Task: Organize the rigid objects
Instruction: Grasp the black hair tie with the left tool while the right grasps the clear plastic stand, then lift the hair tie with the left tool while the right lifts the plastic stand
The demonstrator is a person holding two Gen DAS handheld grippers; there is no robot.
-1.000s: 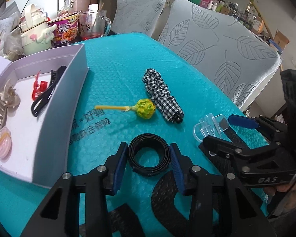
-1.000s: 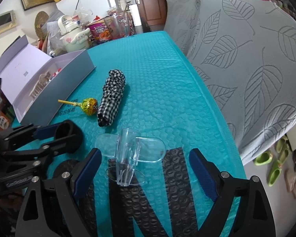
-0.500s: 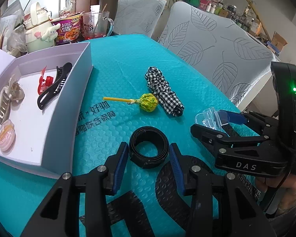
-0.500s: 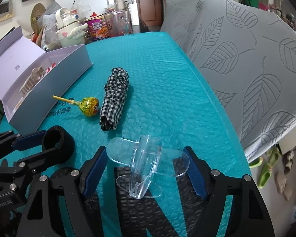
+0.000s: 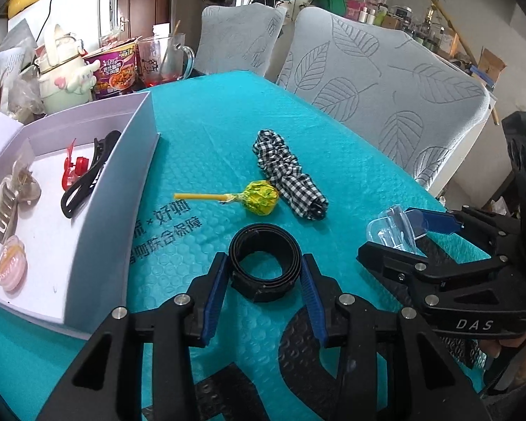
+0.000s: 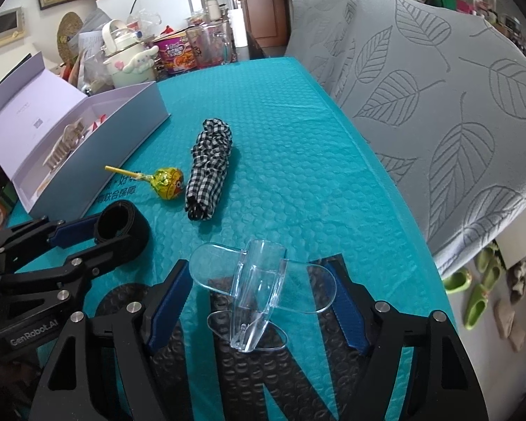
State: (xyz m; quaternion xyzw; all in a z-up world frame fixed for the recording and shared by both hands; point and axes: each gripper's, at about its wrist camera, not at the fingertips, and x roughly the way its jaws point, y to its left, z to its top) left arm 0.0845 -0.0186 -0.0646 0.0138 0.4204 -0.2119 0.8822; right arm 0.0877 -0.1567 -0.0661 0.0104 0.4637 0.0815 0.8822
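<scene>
Rigid bits first, L to R. White box [image 5: 136, 189] sits far left on the teal bubble-wrap mat [image 5: 210, 129], lid open. Inside it: beige claw clip [image 5: 8, 203], pink round item [image 5: 11, 263], red clip [image 5: 72, 172], black hair clip [image 5: 87, 175] lying lengthwise along the box's right wall.

Black coiled band [image 5: 264, 266] lies flat on the mat, hole facing up, right between the left gripper [image 5: 264, 291] fingers. Blue pads touch its outer wall on both sides, so the jaws are clamped on the band. From the right wrist view the same band [image 6: 122, 231] shows in that gripper's tips, near the box's front corner.

Just beyond the band: yellow lollipop [image 5: 261, 198], stick pointing left toward the box, head touching or nearly touching the checked scrunchie [image 5: 287, 182]. Scrunchie is bunched long, long axis running from near-right to far-left, away from the grippers.

Clear plastic clip [image 6: 259, 287] is furthest right, on the dark printed patch of the mat. It sits between the right gripper [image 6: 259, 301] fingers; long flat wings run side to side across the gap, raised middle part runs toward the camera. Left pad meets the left wing end, right pad [image 6: 347, 308] sits at the right wing end seen through the plastic; jaws look closed on the clip across its long axis. In the left wrist view the clip [image 5: 392, 228] shows at that gripper's tips.

Grey leaf-print chairs [image 6: 438, 105] stand along the mat's right edge.
</scene>
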